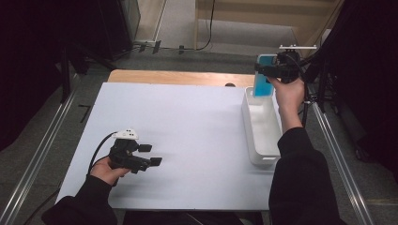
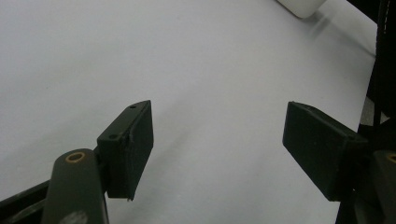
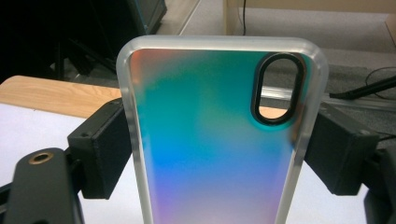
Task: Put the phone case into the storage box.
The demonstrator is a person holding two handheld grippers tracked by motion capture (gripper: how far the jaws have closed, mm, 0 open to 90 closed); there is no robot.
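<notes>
Plainly unbranded phone case (image 3: pixel 210 140), no readable writing.

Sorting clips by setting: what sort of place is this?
Probably a lab recording station: a white table between metal rails, black curtains at the sides, and cables across a bare floor.

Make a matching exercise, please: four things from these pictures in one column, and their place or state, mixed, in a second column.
Things:
1. phone case
2. white bin
3. left tool
4. right tool

Places or states:
A. open, nothing between its jaws, low over the white sheet
B. stands at the right edge of the table
C. shut on the case, held up over the far end of the bin
D. iridescent blue-green, upright, gripped by its two long edges

Pairs: 1-D, 2-B, 3-A, 4-C
</notes>
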